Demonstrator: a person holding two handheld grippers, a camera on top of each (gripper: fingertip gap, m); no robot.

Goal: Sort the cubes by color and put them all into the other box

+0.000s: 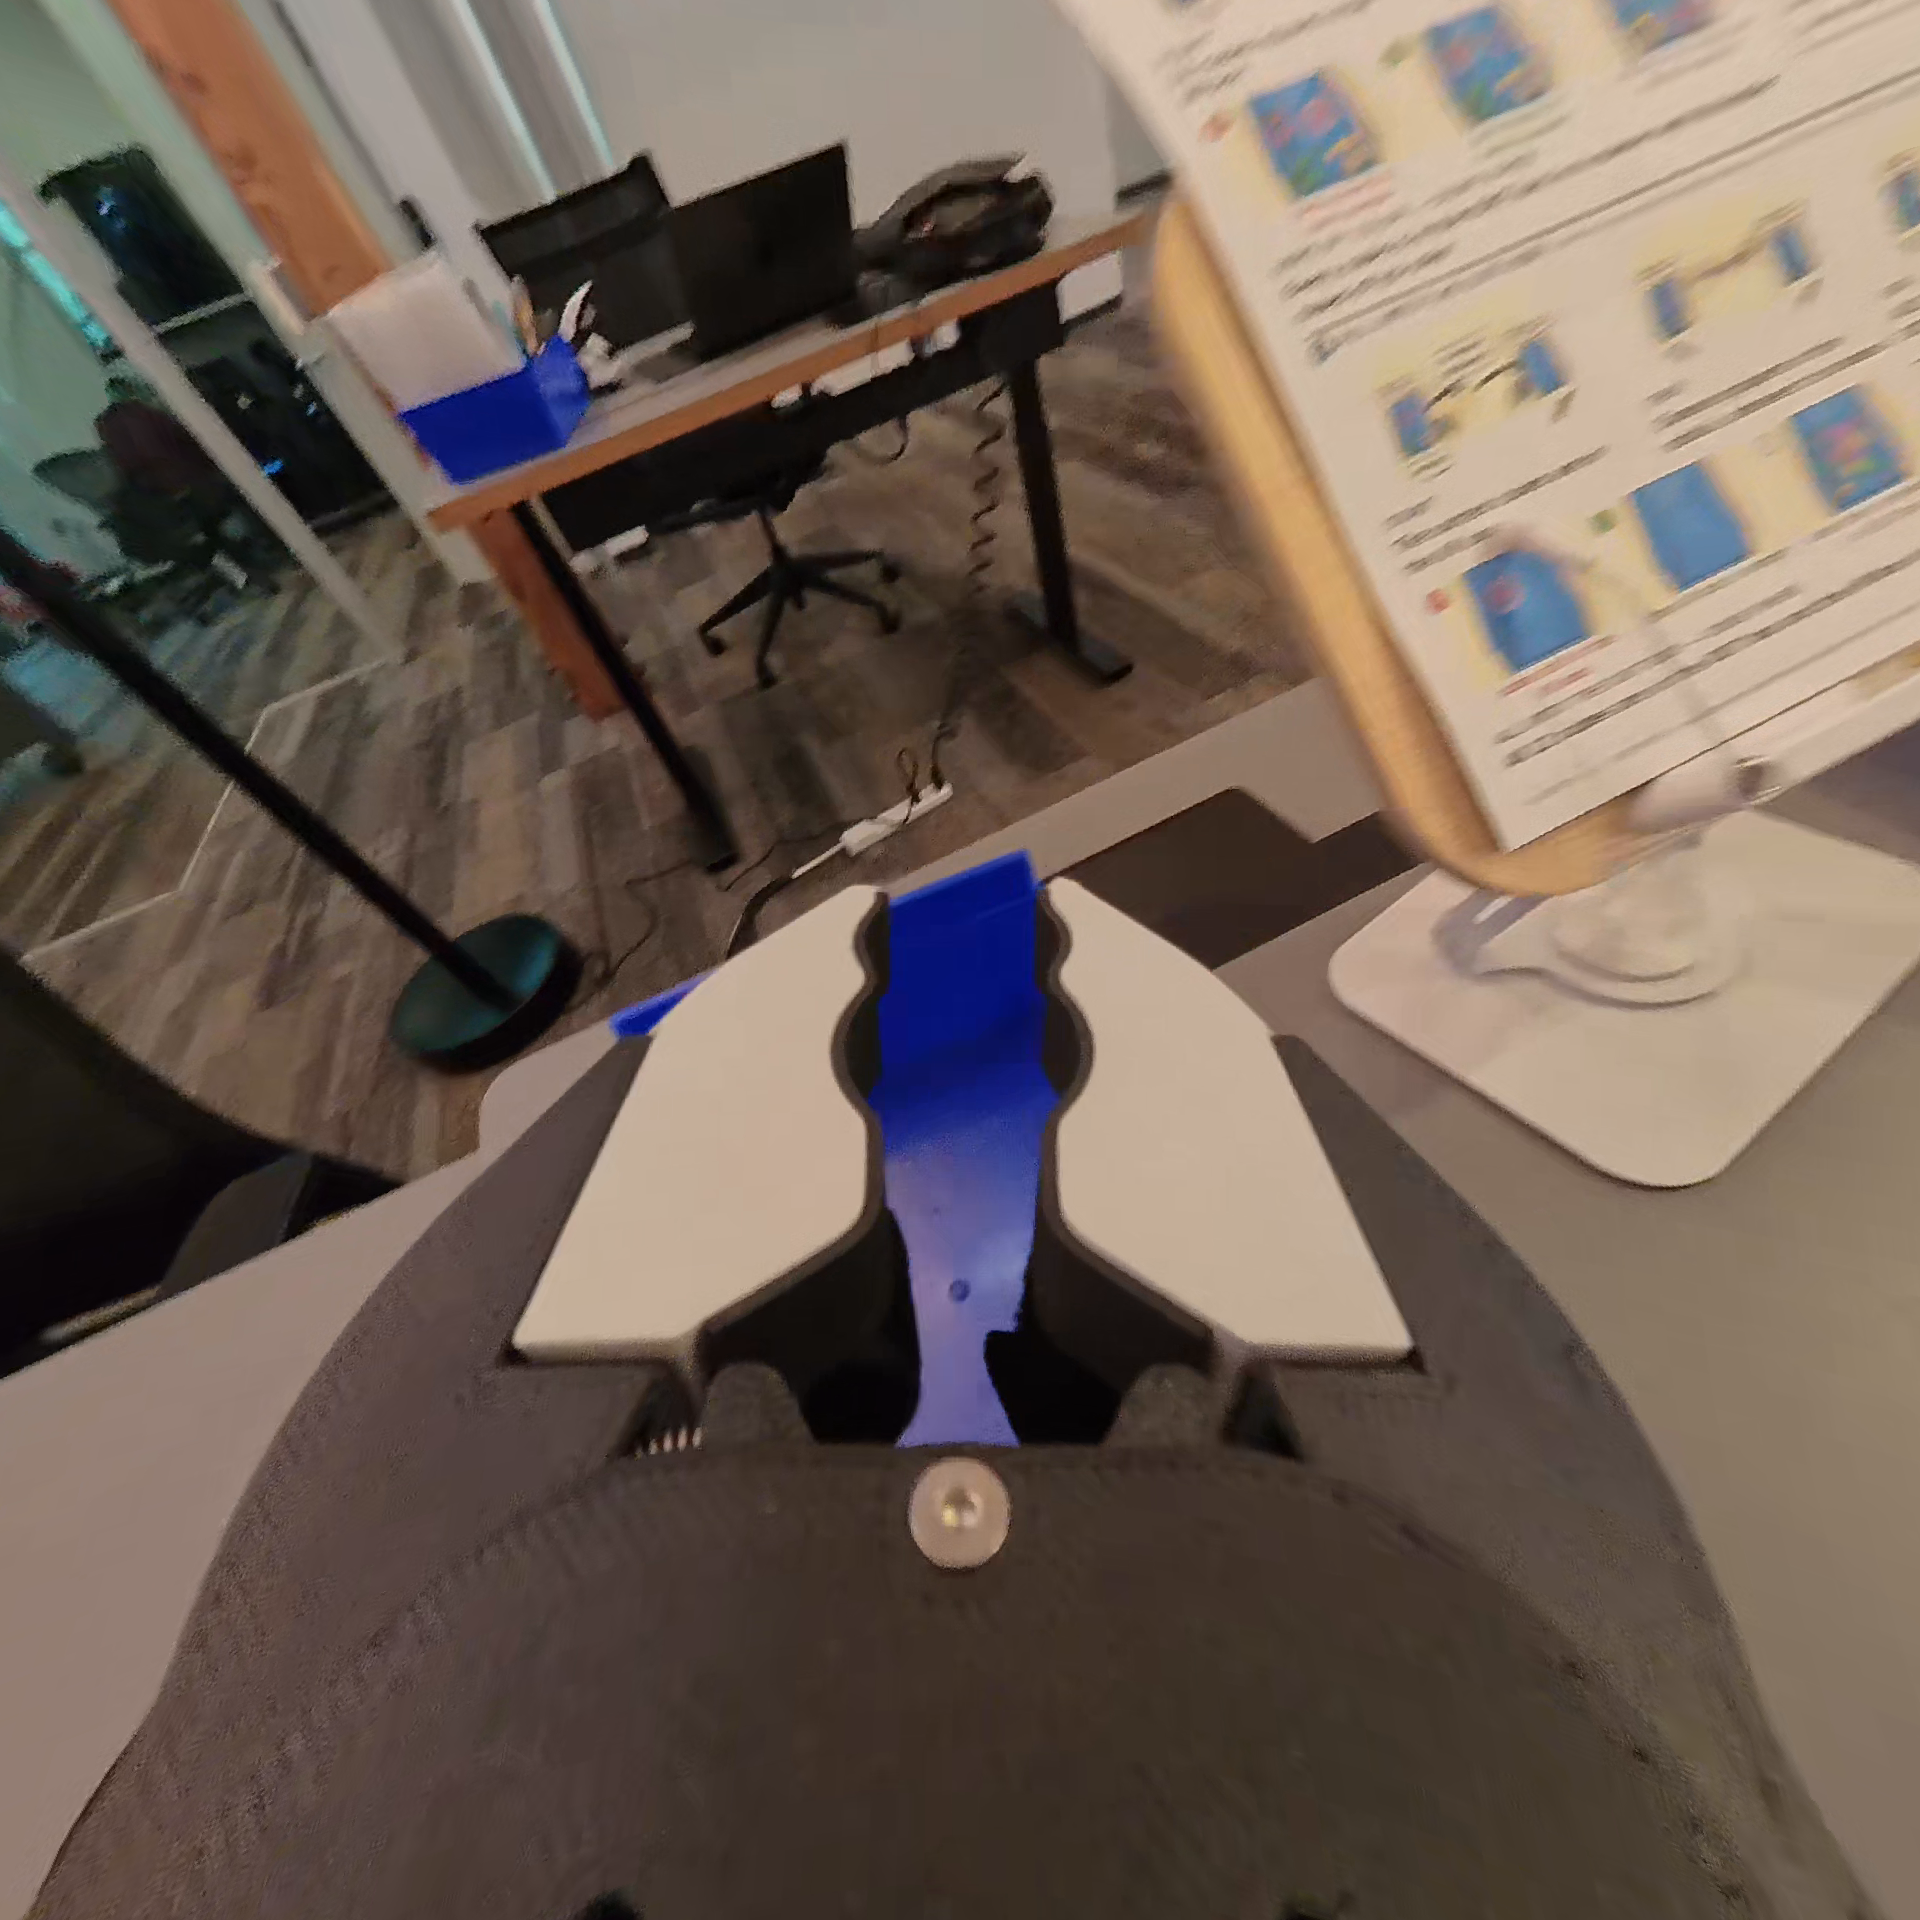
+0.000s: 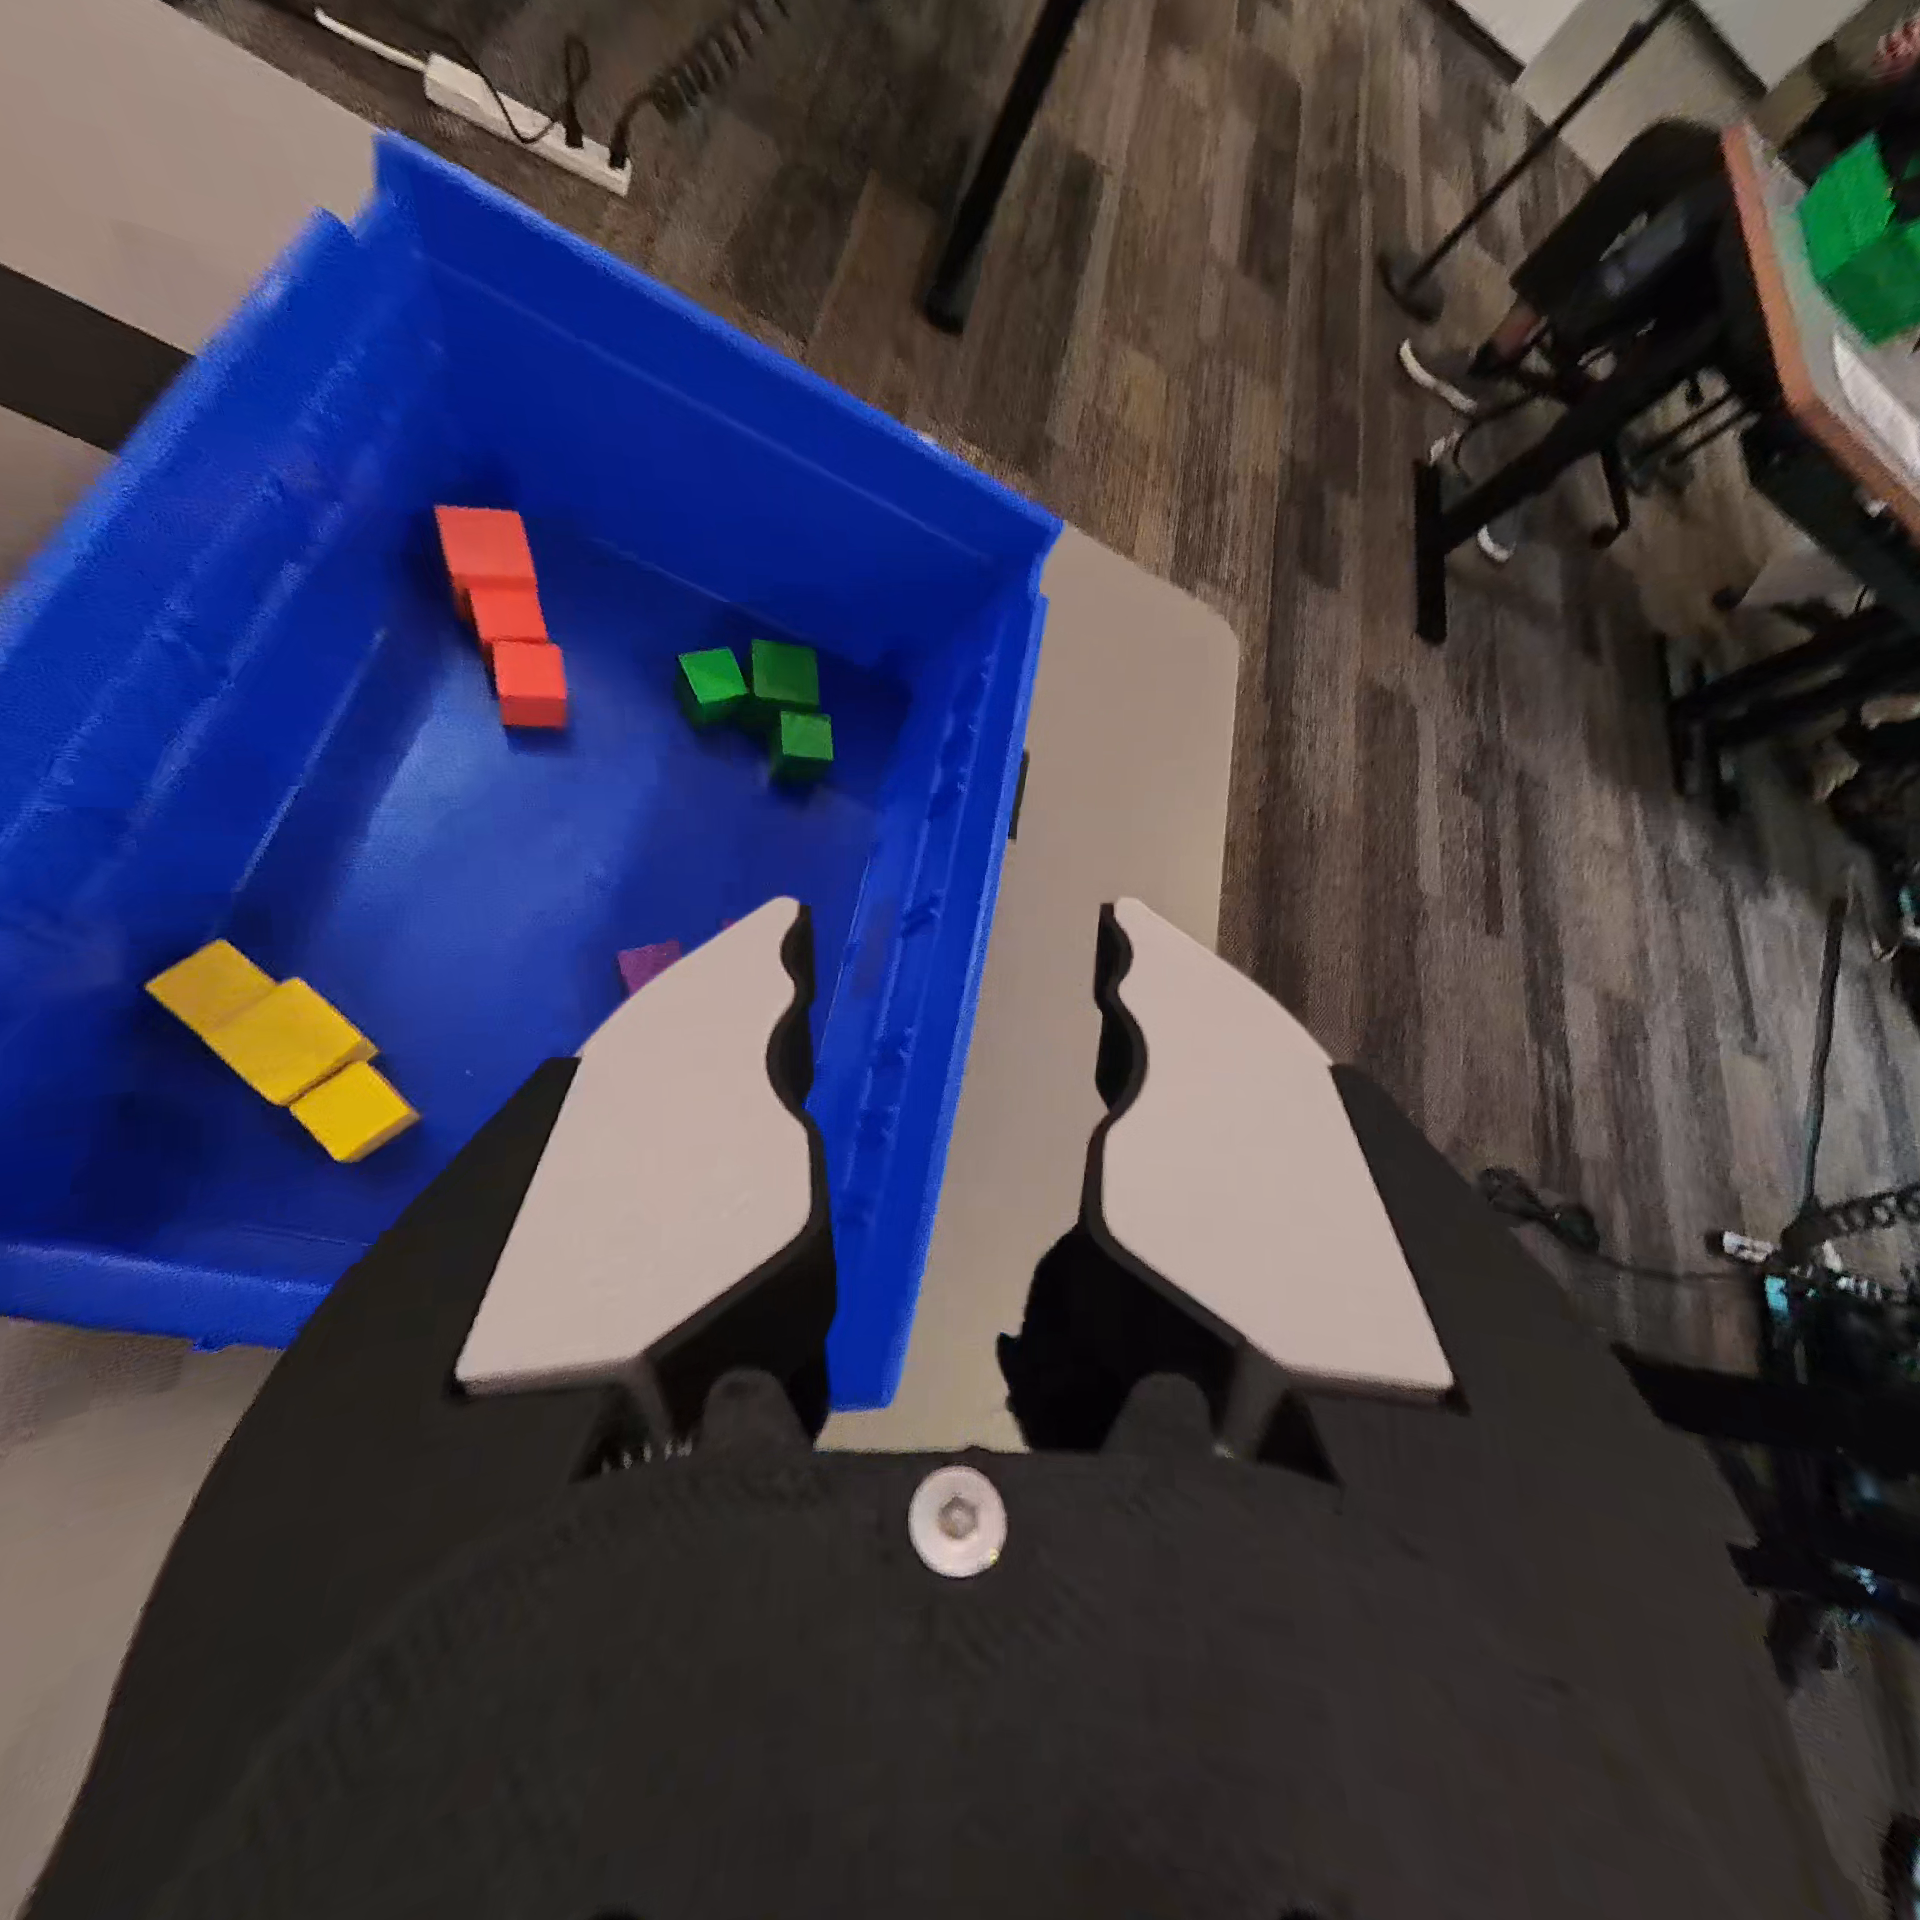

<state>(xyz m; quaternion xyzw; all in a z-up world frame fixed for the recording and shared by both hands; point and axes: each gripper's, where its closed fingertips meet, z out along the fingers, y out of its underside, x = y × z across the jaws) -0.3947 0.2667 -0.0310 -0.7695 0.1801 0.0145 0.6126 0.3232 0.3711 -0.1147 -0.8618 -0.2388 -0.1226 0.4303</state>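
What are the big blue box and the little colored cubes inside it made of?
The blue box looks like molded plastic: its floor shines softly and its walls have ridges and a lip. The red cubes, green cubes and yellow cubes look like painted wood, with flat matte faces and crisp edges, though solid plastic or foam can't be ruled out.

We see the blue box's [image 2: 582, 416] middle floor bare between the red cubes [image 2: 504, 613], green cubes [image 2: 764, 701], yellow cubes [image 2: 281, 1044] and a purple cube [image 2: 649, 964], giving room to reach in. Its right wall [image 2: 925, 987] rises between the right tool's [image 2: 951, 914] spread fingers. Beyond that wall, a bare strip of surface [image 2: 1122, 748] runs to the edge.
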